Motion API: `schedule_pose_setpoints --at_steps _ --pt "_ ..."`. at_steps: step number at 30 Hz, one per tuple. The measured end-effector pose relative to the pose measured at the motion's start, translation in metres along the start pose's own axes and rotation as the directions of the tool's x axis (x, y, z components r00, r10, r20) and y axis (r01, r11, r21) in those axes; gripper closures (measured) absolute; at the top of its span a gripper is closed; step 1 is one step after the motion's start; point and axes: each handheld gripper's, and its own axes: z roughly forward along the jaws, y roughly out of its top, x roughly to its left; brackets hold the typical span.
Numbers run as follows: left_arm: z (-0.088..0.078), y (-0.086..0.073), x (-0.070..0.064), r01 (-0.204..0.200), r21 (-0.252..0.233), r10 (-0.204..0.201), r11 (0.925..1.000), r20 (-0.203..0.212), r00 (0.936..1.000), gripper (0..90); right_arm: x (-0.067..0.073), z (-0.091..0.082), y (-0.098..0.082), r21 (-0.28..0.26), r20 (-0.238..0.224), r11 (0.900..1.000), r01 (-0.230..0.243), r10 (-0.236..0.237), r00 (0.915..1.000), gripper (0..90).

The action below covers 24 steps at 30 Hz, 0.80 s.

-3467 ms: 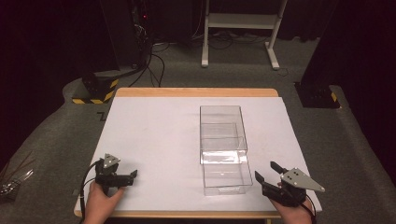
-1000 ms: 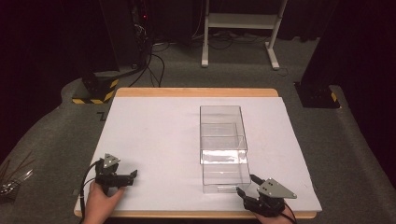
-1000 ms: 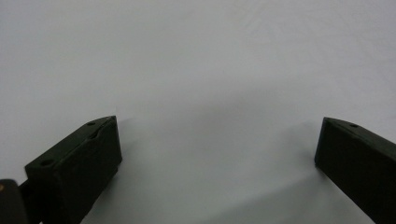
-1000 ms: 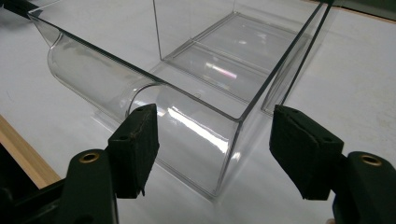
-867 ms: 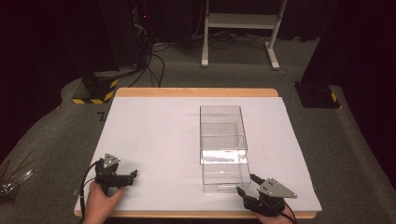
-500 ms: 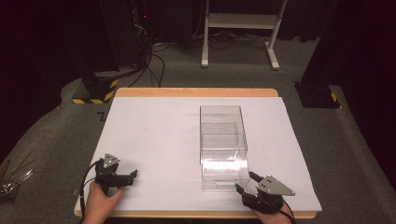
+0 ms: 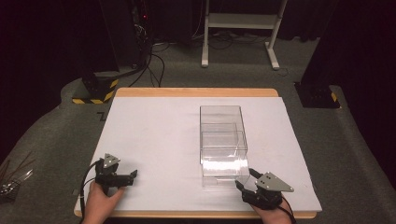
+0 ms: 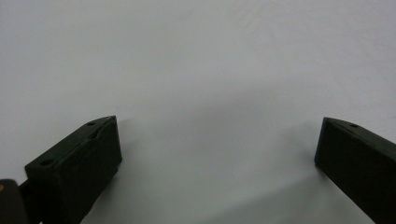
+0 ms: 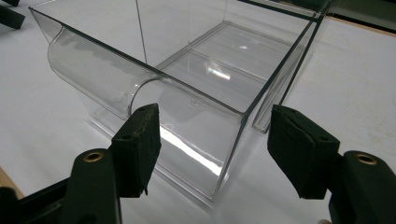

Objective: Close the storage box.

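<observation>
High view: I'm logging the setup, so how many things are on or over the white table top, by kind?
Clear plastic drawer boxes: 1, the clear drawer box, its drawer pulled partly out toward the person
Hand-held grippers: 2, the left gripper and the right gripper, both with jaws apart
Total: 3 on the white table top

Clear plastic drawer [image 7: 223, 161], empty, upright, pulled partway out of clear housing [image 7: 222, 122], right of table centre.

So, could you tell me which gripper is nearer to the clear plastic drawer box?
The right gripper: it sits at the near right corner of the clear plastic drawer box, jaws open around that corner. The left gripper rests well off to its left.
</observation>
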Motion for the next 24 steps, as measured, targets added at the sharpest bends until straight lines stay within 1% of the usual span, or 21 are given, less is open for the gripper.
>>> schedule_pose_setpoints --at_steps 5,8,11,12,14,24 --pt "0.0 0.0 0.0 0.0 0.0 0.0 1.0 0.0 1.0 0.6 -0.0032 0.0027 0.0008 -0.001 0.001 1.0 -0.004 0.004 1.0 35.0" --pt "0.0 0.0 -0.0001 0.001 0.0 -0.001 1.0 0.0 1.0 0.7 -0.0028 0.0021 -0.0013 0.005 0.012 1.0 0.002 -0.002 0.9999 36.7" --pt "0.0 0.0 0.0 0.0 0.0 0.0 1.0 0.0 1.0 0.6 -0.0035 0.0008 -0.0037 0.007 0.022 1.0 -0.008 0.008 0.9997 37.9" --pt "0.0 0.0 0.0 0.0 0.0 0.0 1.0 0.0 1.0 0.6 -0.0054 -0.0007 -0.0058 0.005 0.027 1.0 -0.02 0.019 0.9994 38.1" --pt "0.0 0.0 -0.0001 0.0 0.0 0.0 1.0 0.0 1.0 0.6 -0.0064 -0.0013 -0.0062 0.006 0.027 1.0 -0.026 0.026 0.9993 37.9" --pt "0.0 0.0 0.0 0.0 0.0 0.0 1.0 0.0 1.0 0.6 -0.0095 0.0049 -0.0029 0.003 0.033 1.0 -0.021 0.021 0.9992 37.8"
